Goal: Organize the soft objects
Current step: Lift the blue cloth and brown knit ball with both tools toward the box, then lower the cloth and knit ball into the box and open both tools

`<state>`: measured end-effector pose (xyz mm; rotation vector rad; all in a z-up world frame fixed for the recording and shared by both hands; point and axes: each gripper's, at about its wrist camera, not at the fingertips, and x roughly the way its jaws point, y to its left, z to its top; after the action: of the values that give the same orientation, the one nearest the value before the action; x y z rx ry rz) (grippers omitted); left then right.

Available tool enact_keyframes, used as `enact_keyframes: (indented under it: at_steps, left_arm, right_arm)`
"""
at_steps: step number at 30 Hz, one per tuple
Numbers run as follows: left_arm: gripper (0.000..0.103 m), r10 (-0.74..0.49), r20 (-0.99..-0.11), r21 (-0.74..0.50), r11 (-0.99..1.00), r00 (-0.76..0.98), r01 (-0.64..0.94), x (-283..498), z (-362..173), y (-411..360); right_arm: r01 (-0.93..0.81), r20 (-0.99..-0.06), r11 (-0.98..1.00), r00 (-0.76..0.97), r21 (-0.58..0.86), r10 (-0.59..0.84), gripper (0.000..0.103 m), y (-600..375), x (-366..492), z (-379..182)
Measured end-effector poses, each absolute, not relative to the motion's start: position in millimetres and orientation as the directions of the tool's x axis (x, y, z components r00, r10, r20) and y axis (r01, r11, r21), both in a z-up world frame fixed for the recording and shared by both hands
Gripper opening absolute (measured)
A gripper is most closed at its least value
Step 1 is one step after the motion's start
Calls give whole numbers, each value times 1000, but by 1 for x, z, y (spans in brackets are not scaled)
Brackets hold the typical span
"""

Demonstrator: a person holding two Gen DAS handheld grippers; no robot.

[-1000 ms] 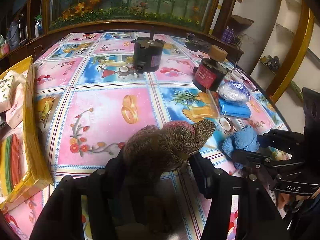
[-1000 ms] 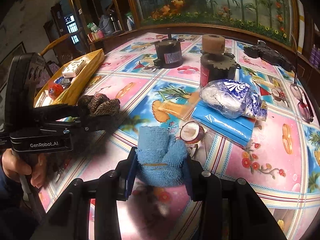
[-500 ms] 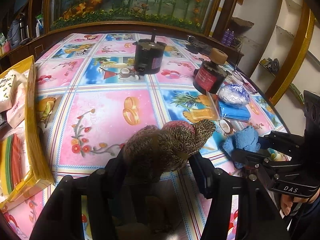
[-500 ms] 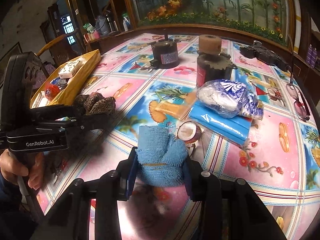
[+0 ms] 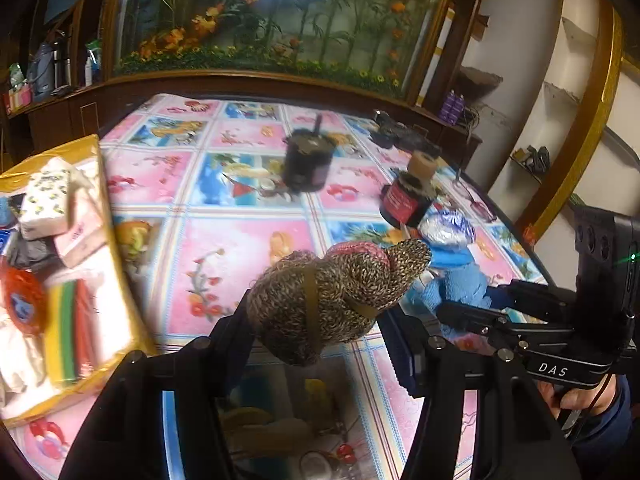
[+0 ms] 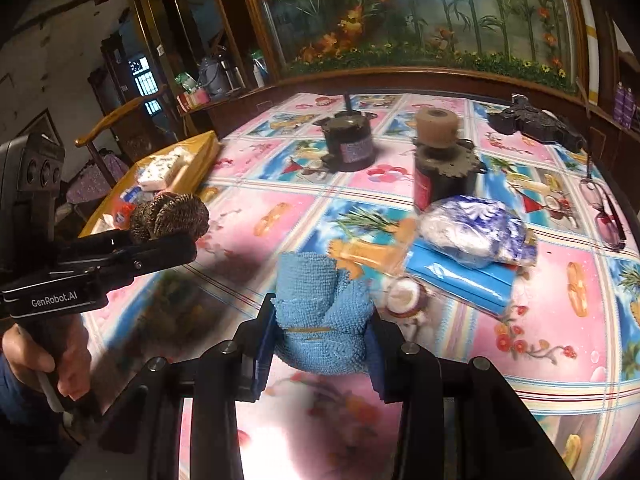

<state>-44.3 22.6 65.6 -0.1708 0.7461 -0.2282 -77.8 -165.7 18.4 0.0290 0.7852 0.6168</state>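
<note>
Jaws of the left gripper (image 5: 320, 320) clamp a brown knit bundle (image 5: 336, 300), the right gripper (image 6: 322, 344) a blue towel roll (image 6: 320, 320); only the left view's lower left shows the yellow tray's (image 5: 116, 240) contents, on a floral tablecloth (image 6: 540, 320).

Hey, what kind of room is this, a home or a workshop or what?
Most likely a lived-in home, perhaps a dining or sitting room. A table wears a colourful printed cloth, a planted aquarium fills the wall behind it, and a wooden chair stands beside a glass-fronted cabinet.
</note>
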Motion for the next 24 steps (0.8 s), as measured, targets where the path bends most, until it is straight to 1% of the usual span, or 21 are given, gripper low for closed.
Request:
enact_keyframes:
  at_steps: [7, 15, 21, 24]
  left_arm:
    - [58, -202, -595, -247, 967, 778, 62, -61, 93, 71]
    - [58, -75, -560, -277, 956, 825, -101, -79, 106, 148]
    - [59, 38, -582, -291, 923, 812, -252, -90, 100, 207]
    - [59, 59, -607, -299, 907, 792, -296, -90, 93, 229]
  right_arm:
    - [-584, -633, 775, 509, 243, 583, 43, -121, -84, 46]
    - [-639, -622, 723, 460, 264, 633, 43, -62, -83, 67]
    - [-688, -617, 679, 424, 256, 663, 43, -10, -83, 79]
    - [-703, -618, 664, 409, 256, 671, 43, 17, -80, 82]
